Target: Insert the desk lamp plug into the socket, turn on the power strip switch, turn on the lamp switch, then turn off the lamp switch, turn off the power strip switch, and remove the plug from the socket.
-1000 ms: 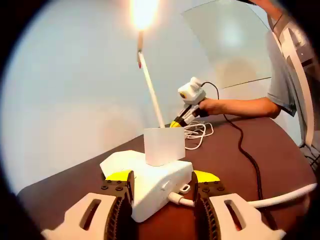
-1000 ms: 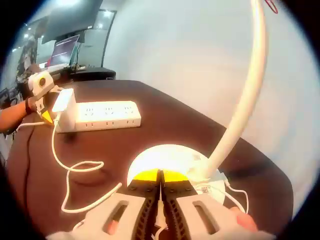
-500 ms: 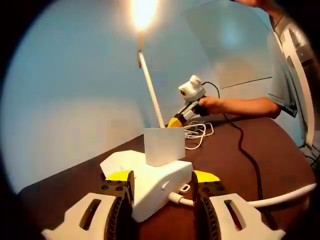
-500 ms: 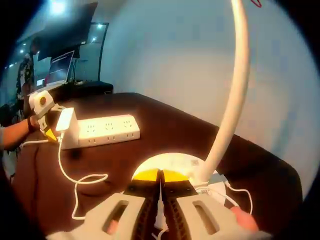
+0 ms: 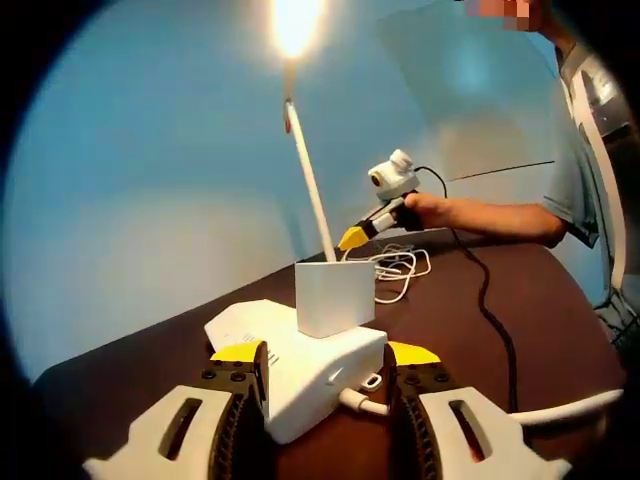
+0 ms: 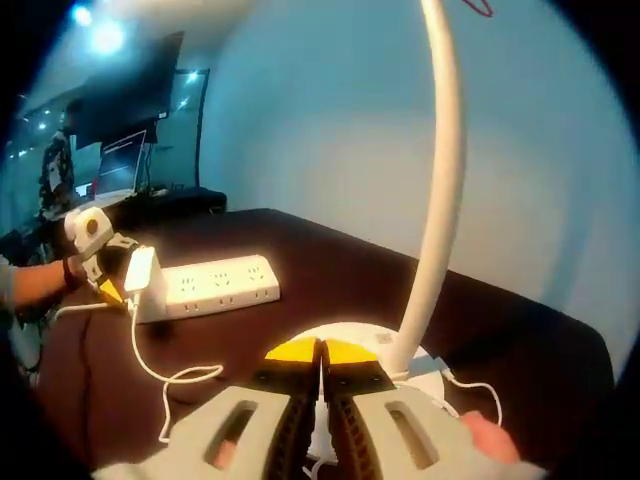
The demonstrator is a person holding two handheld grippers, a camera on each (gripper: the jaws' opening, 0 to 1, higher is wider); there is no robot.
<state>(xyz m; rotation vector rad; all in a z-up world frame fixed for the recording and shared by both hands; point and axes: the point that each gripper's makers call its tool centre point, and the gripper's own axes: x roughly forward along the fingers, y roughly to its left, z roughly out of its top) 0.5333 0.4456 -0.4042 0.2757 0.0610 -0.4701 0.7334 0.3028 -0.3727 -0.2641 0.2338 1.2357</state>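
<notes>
Lifting off the lamp base (image 6: 345,345), right hand-held gripper (image 6: 321,352) closed — lamp (image 5: 296,25) still lit

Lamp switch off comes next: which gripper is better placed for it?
Right. The right gripper, jaws shut, hangs just above the round white lamp base; the left gripper straddles the white power strip.

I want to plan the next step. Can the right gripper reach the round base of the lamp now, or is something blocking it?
Probably yes. The right gripper, jaws shut, is just at the lamp base, and nothing lies between them.
</notes>
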